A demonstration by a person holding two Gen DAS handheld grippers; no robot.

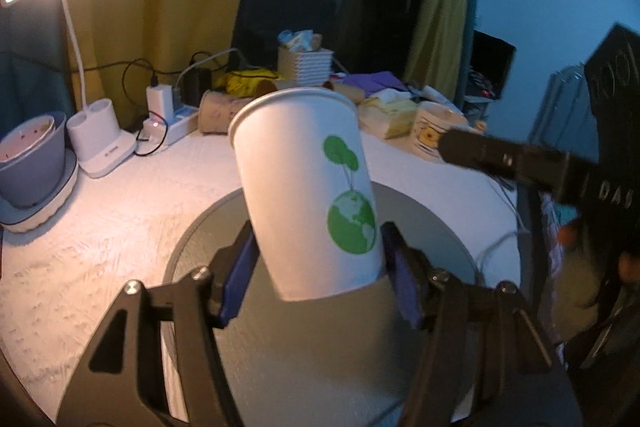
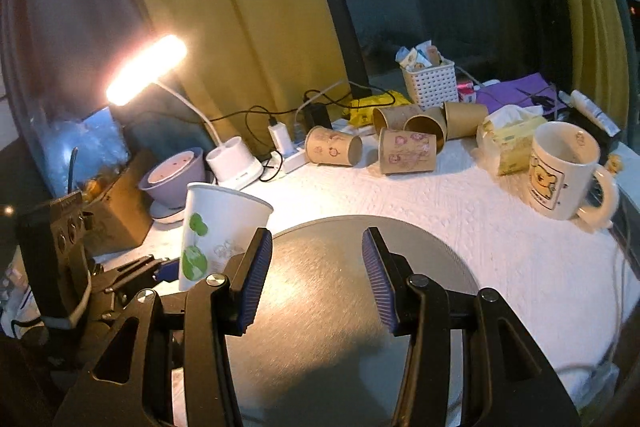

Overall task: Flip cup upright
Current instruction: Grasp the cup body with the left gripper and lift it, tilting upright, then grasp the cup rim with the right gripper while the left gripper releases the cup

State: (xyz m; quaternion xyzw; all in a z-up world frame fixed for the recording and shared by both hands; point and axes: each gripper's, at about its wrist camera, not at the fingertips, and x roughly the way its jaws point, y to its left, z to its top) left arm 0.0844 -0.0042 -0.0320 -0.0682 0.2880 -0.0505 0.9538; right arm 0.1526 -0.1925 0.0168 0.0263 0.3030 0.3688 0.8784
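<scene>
Holding the light, thin paper cup (image 1: 304, 187) low between left hand-held gripper (image 1: 318, 267) pads, mouth up; squeezing gently. Right hand-held gripper (image 2: 317, 281) apart, empty.

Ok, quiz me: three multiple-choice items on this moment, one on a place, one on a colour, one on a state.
1. Where is the white cup?
A. in the left gripper
B. lying among the brown cups
C. inside the mug

2. What colour is the cup's globe print?
A. red
B. green
C. blue

3. How is the right gripper?
A. shut on the mug
B. shut on the cup
C. open, holding nothing

A: its pads squeeze the cup's lower part.
B: green globe and leaves show.
C: only the grey disc shows between its pads.
</scene>
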